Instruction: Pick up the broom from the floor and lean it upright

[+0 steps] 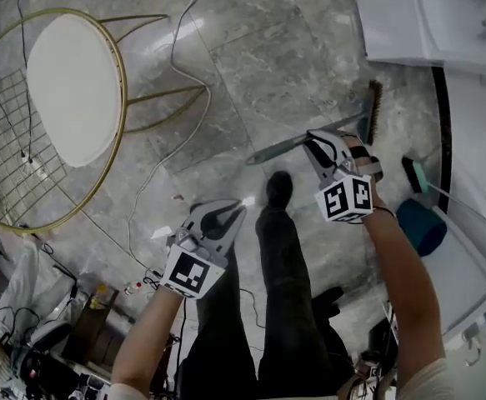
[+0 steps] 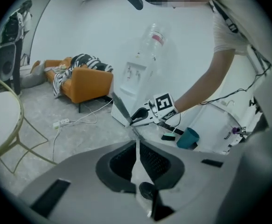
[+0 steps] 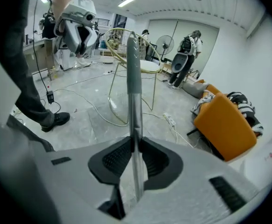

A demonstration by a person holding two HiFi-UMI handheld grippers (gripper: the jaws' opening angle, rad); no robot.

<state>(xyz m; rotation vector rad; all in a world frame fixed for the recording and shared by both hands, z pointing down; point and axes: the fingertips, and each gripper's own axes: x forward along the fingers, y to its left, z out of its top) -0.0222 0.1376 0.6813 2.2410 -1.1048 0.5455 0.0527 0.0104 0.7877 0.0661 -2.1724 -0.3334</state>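
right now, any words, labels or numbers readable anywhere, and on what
No readable text anywhere.
Left cube and right cube: black-and-white square marker patterns, not lettering.
Water bottle: red label, too blurred to read.

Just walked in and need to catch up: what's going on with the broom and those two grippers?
A person holds a gripper in each hand. The right gripper has its fingers closed on the broom handle; the broom slants over the floor, brush end toward the white appliance, not yet upright. The left gripper is shut and empty, near the person's leg.
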